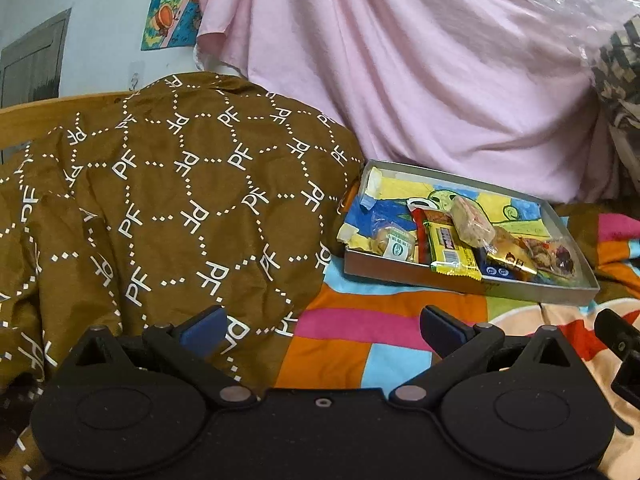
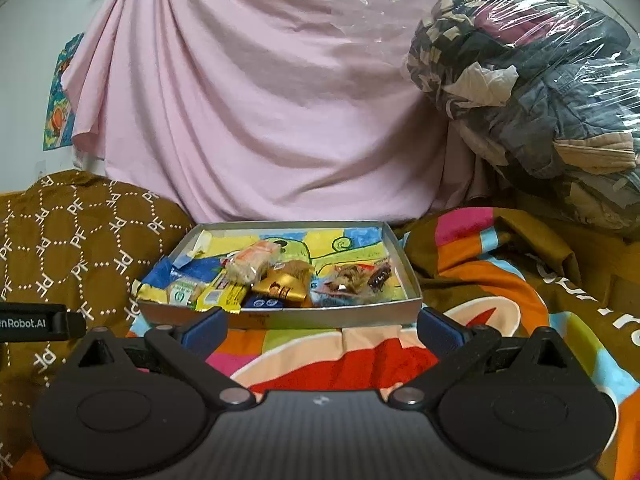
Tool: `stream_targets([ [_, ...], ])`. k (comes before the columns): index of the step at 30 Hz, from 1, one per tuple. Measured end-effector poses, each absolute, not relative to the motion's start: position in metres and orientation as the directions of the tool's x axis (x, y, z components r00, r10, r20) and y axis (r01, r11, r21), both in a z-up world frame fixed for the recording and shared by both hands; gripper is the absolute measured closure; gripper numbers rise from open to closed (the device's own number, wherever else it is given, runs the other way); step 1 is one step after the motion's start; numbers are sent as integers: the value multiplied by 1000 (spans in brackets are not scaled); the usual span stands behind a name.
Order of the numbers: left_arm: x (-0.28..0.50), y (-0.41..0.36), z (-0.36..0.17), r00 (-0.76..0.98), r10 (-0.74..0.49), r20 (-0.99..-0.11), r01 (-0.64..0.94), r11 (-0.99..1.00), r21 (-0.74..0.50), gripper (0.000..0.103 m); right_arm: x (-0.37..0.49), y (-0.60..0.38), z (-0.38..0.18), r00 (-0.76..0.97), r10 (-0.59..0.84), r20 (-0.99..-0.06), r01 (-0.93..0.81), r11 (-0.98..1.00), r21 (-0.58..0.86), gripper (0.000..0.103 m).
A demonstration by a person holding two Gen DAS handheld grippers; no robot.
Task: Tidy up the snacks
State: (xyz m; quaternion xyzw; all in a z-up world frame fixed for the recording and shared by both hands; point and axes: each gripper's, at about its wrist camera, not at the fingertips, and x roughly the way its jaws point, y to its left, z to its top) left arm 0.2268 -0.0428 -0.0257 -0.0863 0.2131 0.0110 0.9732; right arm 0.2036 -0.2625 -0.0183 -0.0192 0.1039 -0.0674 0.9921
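A shallow grey tray (image 2: pixel 280 317) with a bright drawing inside lies on the colourful bedspread; it also shows in the left wrist view (image 1: pixel 460 285). Several wrapped snacks lie in it: a yellow bar (image 2: pixel 224 295), a gold packet (image 2: pixel 282 286), a clear-wrapped cake (image 2: pixel 252 264), a nut-and-date pack (image 2: pixel 360 278). My right gripper (image 2: pixel 322 330) is open and empty just in front of the tray. My left gripper (image 1: pixel 322 330) is open and empty, left of and nearer than the tray.
A brown "PF" patterned quilt (image 1: pixel 160 200) is heaped to the left of the tray. A pink sheet (image 2: pixel 260 100) hangs behind. A plastic-wrapped bundle of clothes (image 2: pixel 540 92) sits at the back right. The patchwork bedspread (image 2: pixel 500 280) is rumpled to the right.
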Motion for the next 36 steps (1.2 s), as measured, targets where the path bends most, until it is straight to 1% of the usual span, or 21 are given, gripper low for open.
stream_targets([
  [6, 221, -38, -31, 911, -15, -413, -52, 987, -151, 1, 198, -257, -23, 968, -140, -209, 130, 990, -61, 0],
  [11, 216, -36, -35, 912, -20, -410, -31, 993, -116, 1, 194, -255, -26, 965, -145, -219, 136, 989, -54, 0],
  [19, 211, -36, -36, 919, -26, -394, -3, 997, -73, 1, 196, -254, -33, 956, -136, -259, 131, 991, -33, 0],
  [36, 209, -30, -39, 920, -23, -392, -14, 996, -93, 1, 198, -245, -40, 952, -127, -277, 114, 992, -61, 0],
])
